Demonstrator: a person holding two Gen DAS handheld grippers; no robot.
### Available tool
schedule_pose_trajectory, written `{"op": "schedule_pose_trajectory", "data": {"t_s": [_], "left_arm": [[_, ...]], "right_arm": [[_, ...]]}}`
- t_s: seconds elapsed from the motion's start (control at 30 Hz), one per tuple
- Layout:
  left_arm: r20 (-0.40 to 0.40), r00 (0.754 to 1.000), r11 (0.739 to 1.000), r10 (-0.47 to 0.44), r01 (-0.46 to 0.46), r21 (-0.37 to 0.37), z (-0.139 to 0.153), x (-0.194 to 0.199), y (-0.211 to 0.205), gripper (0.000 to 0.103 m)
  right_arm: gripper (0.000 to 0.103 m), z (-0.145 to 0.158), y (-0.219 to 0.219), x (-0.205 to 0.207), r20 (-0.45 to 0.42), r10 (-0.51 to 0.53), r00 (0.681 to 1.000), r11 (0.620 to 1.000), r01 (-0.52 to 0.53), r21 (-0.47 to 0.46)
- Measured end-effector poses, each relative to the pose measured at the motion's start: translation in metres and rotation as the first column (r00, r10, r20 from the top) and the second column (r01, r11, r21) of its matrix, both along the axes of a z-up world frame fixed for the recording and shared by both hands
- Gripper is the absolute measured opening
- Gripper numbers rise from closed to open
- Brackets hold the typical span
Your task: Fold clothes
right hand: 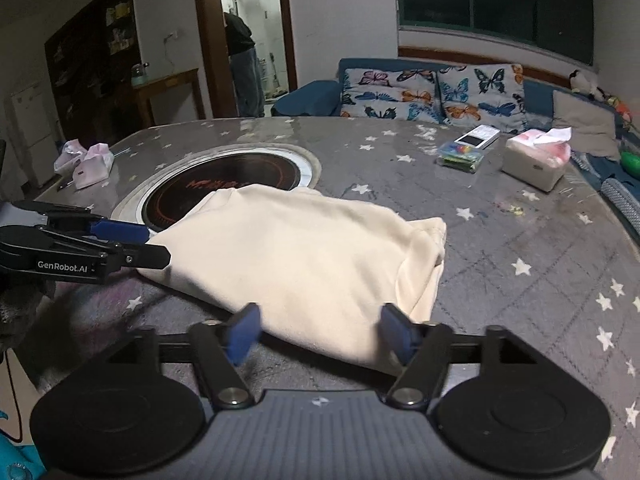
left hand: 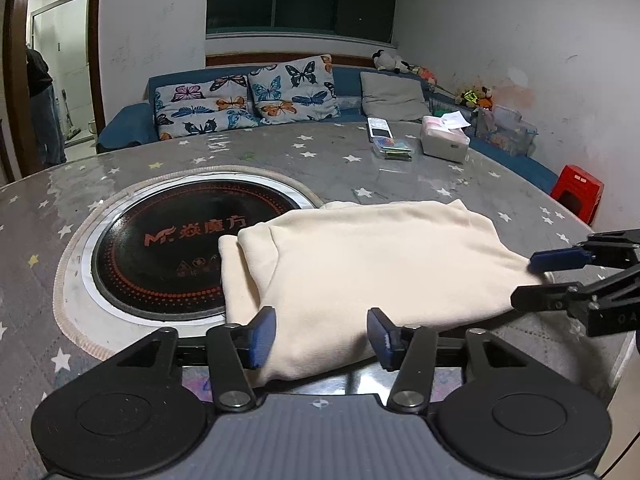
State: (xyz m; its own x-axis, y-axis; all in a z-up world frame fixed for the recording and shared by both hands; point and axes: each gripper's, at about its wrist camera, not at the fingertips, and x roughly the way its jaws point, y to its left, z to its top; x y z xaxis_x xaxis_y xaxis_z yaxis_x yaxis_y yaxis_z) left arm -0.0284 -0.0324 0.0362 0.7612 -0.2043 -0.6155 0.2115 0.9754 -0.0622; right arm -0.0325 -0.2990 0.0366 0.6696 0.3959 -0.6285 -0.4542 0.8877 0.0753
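A cream garment (left hand: 380,264) lies folded into a thick rectangle on the grey star-patterned table (left hand: 360,168), partly over the black round cooktop (left hand: 176,248). It also shows in the right wrist view (right hand: 304,256). My left gripper (left hand: 322,334) is open, its blue pads either side of the garment's near edge. My right gripper (right hand: 318,334) is open at the garment's near edge in its own view. Each gripper shows in the other's view: the right gripper (left hand: 532,280) at the garment's right corner, the left gripper (right hand: 154,246) at its left corner.
A tissue box (left hand: 445,138), a remote (left hand: 379,128) and a small colourful packet (left hand: 394,149) sit at the table's far side. Pink tissue packs (right hand: 86,164) lie at the far left. A blue sofa with butterfly cushions (left hand: 248,100) and a red stool (left hand: 578,192) stand beyond.
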Motion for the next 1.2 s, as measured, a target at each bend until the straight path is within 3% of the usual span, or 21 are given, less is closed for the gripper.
{"op": "schedule_pose_trajectory", "data": {"t_s": [0.3, 0.47, 0.6, 1.2], "left_arm": [[0.012, 1.000, 1.000, 0.021, -0.022, 0.009, 0.006, -0.009, -0.005, 0.069], [0.023, 0.999, 1.000, 0.024, -0.024, 0.012, 0.009, -0.017, -0.009, 0.079], [0.036, 0.999, 1.000, 0.020, -0.021, 0.016, 0.012, -0.023, -0.014, 0.086], [0.072, 0.997, 1.000, 0.003, -0.004, 0.013, 0.022, -0.049, -0.031, 0.102]], "right_arm": [[0.086, 0.004, -0.005, -0.009, 0.024, -0.070, 0.997, 0.997, 0.070, 0.015], [0.089, 0.006, -0.008, -0.016, 0.043, -0.108, 0.993, 0.994, 0.108, 0.021], [0.098, 0.008, -0.009, -0.022, 0.062, -0.135, 0.989, 0.991, 0.134, 0.017], [0.103, 0.015, -0.016, -0.049, 0.118, -0.183, 0.976, 0.983, 0.180, 0.033]]}}
